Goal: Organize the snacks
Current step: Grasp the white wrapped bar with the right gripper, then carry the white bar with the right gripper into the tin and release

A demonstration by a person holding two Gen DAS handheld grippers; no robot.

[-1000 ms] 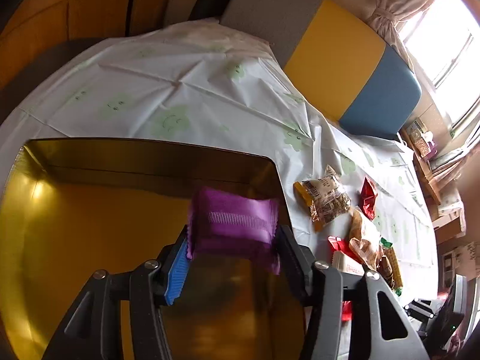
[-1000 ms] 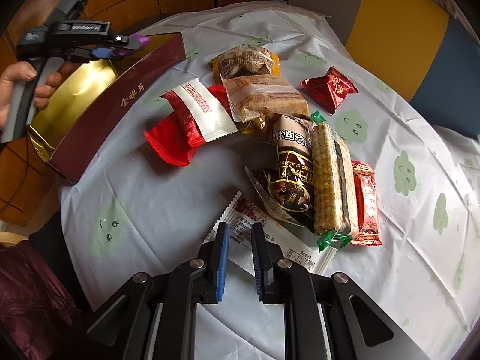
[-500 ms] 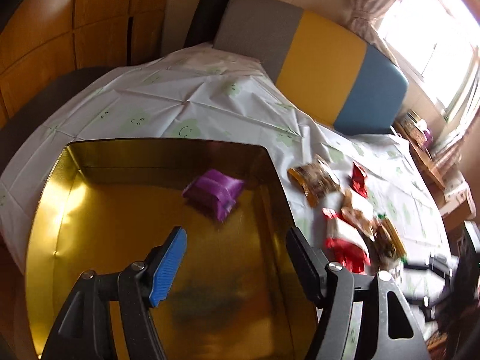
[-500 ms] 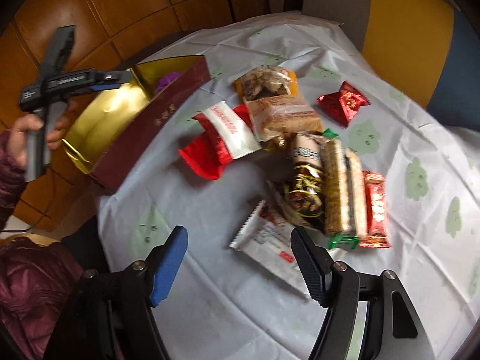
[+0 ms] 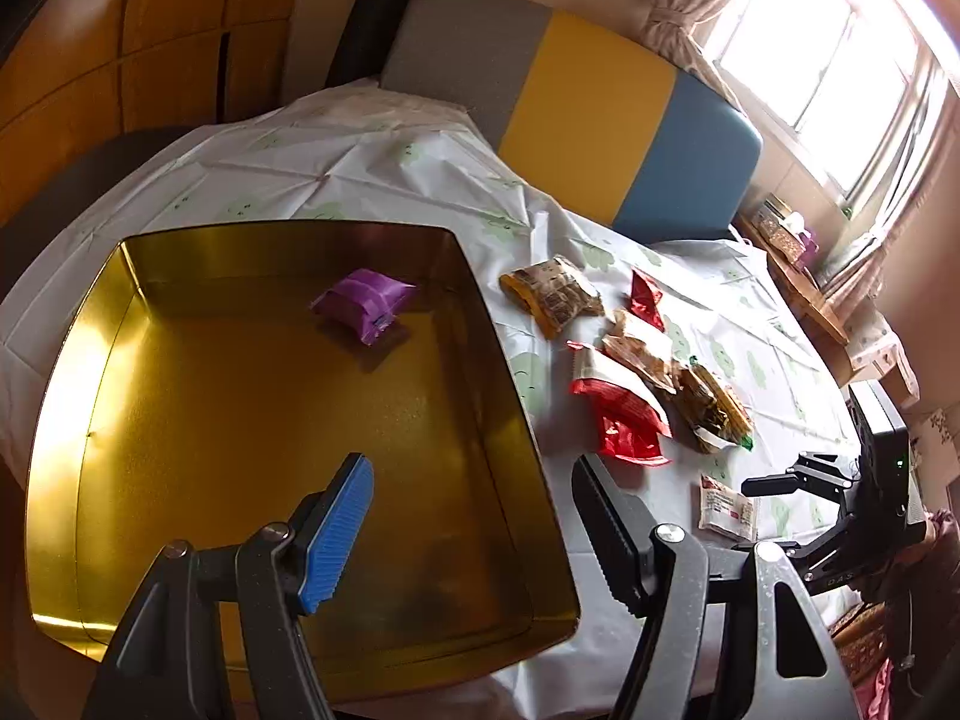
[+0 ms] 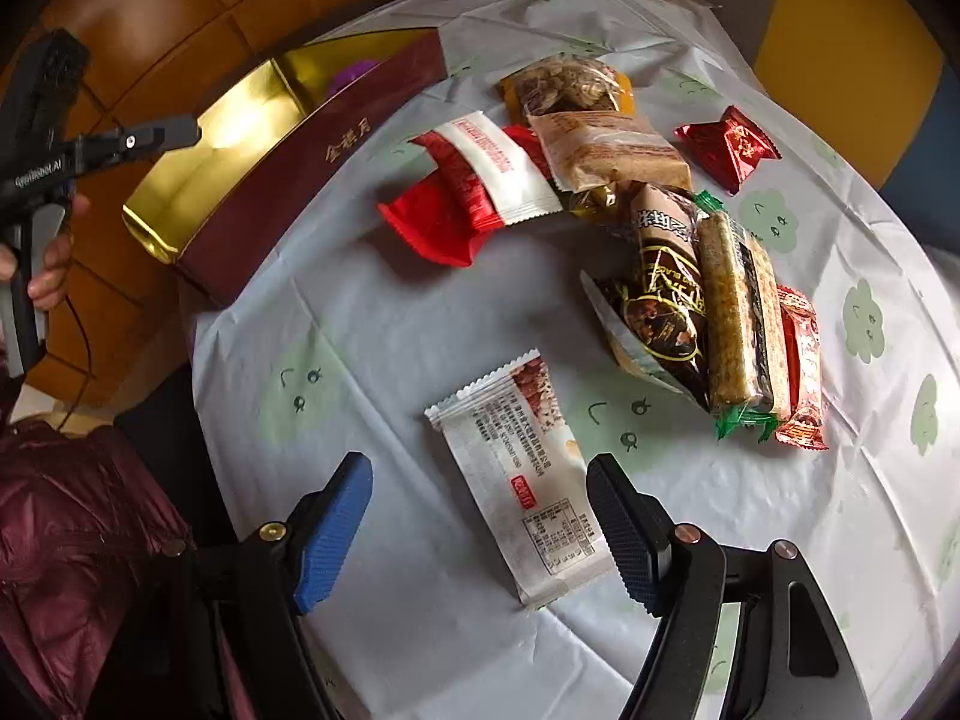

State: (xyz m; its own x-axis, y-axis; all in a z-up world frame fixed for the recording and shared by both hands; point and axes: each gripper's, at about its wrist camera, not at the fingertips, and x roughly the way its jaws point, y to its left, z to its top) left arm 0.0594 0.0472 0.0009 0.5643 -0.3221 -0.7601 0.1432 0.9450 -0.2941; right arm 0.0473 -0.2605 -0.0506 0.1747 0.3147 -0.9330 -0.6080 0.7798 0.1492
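A purple packet (image 5: 363,303) lies loose at the far side of the gold tin (image 5: 180,420). My left gripper (image 5: 473,468) hangs open and empty over the tin's near right corner. In the right wrist view the tin's maroon wall (image 6: 312,162) stands at the table's left. A white packet (image 6: 516,480) lies flat on the cloth between my right gripper's (image 6: 480,468) opening jaws, with neither pad touching it. Beyond it lie a red-and-white packet (image 6: 480,180), a nut packet (image 6: 564,87), a cereal bar (image 6: 735,312) and a red foil candy (image 6: 729,147).
A white printed cloth (image 6: 384,324) covers the round table, whose edge curves close at the left. A bench back in grey, yellow and blue (image 5: 588,108) stands behind it. A person's hand (image 6: 54,264) and maroon jacket (image 6: 72,540) are at the left.
The left gripper opened, let the purple packet drop into the tin and drew back from it. The right gripper went from shut to wide open over the white packet.
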